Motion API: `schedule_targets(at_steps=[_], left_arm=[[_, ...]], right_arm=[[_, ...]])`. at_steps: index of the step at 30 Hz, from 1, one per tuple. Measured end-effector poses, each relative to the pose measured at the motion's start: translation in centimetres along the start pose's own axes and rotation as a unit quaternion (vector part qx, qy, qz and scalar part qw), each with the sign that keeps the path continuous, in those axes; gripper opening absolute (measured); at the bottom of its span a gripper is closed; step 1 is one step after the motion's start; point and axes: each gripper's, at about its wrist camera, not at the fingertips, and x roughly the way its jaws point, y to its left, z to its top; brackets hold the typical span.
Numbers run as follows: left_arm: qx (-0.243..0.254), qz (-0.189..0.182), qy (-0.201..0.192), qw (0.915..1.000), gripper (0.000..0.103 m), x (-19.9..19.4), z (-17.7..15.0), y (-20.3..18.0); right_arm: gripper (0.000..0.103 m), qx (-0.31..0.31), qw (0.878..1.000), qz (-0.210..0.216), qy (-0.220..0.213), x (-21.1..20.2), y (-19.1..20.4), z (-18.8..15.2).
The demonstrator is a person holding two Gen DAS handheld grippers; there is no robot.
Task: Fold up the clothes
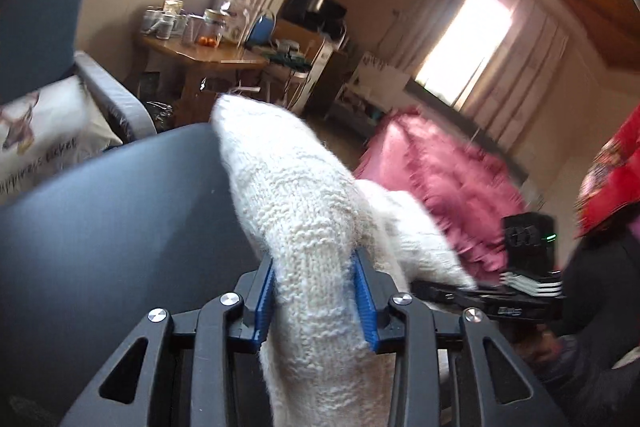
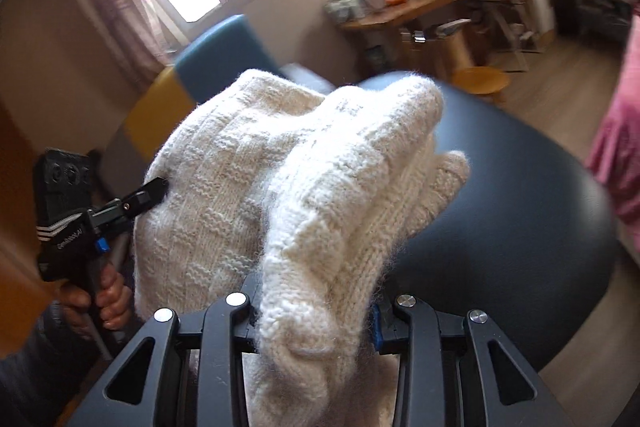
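Observation:
A cream knitted sweater [image 1: 296,195] hangs bunched above a dark round tabletop [image 1: 100,227]. My left gripper [image 1: 314,263] is shut on a thick fold of it, with the blue pads pressed against both sides. In the right wrist view the same sweater [image 2: 280,179] fills the middle, and my right gripper [image 2: 316,307] is shut on another bunched fold over the tabletop [image 2: 520,207]. The left gripper [image 2: 154,191] shows at that view's left edge, held by a hand, with its tips in the knit. The right gripper's body [image 1: 528,267] appears at the right of the left wrist view.
A pink fuzzy cloth [image 1: 440,179] lies beyond the sweater, and something red [image 1: 616,171] is at the far right. A grey armchair with a printed cushion [image 1: 40,139] stands left. A wooden table with jars [image 1: 200,55], a blue-and-yellow chair [image 2: 216,55] and a small wooden stool [image 2: 480,79] stand behind.

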Motion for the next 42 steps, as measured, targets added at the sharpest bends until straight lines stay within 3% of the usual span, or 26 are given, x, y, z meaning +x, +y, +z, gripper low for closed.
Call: schedule_targets(at_steps=[1, 2, 3, 6, 9, 19, 24, 26, 31, 34, 36, 42], left_arm=[[0.003, 0.016, 0.017, 0.9997, 0.029, 1.5, -0.2, 0.3], [0.006, 0.032, 0.034, 0.9989, 0.019, 2.9, -0.4, 0.6], [0.01, 0.048, 0.051, 0.9975, 0.0, 4.0, -1.2, 0.9], [0.018, 0.078, 0.08, 0.9936, 0.0, 5.9, -3.6, 1.6], [0.023, 0.089, 0.074, 0.993, 0.0, 5.5, -4.7, 1.0], [0.024, 0.125, 0.057, 0.9903, 0.005, 4.1, -3.5, -0.1], [0.015, 0.131, 0.03, 0.9908, 0.007, 1.7, -3.3, -0.6], [0.022, 0.124, 0.019, 0.9918, 0.007, 0.8, -3.7, -1.5], [0.034, 0.111, 0.043, 0.9923, 0.008, 1.6, -6.0, -2.7], [0.024, 0.101, 0.073, 0.9919, 0.008, 3.0, -7.7, -2.8], [0.01, 0.088, 0.091, 0.9919, 0.008, 3.9, -8.9, -2.8], [-0.009, 0.082, 0.087, 0.9928, 0.008, 4.7, -10.2, -3.8]], right_arm=[[0.035, 0.005, 1.0, -0.014, 0.006, 0.0, -1.3, 0.2], [0.035, 0.011, 0.999, -0.028, 0.021, 0.4, -2.4, -0.2], [0.035, 0.019, 0.998, -0.042, 0.036, 1.1, -3.0, -0.8], [0.036, 0.051, 0.998, -0.017, 0.025, 1.5, -4.6, -2.5], [0.039, 0.053, 0.998, -0.02, 0.016, 1.1, -5.3, -2.8], [0.056, 0.043, 0.998, -0.04, 0.0, -1.9, -6.0, -1.9], [0.056, -0.045, 0.993, -0.081, -0.069, -6.8, -2.3, -1.1], [0.056, -0.084, 0.991, -0.07, -0.071, -7.5, -0.3, -1.5], [0.047, -0.145, 0.989, -0.036, -0.005, -5.1, 2.1, -4.4], [0.042, -0.116, 0.991, -0.066, 0.029, -2.7, -0.6, -5.8], [0.023, -0.093, 0.99, -0.089, 0.049, -1.1, -2.7, -6.7], [0.023, -0.104, 0.988, -0.104, 0.044, -1.0, -4.1, -6.6]])
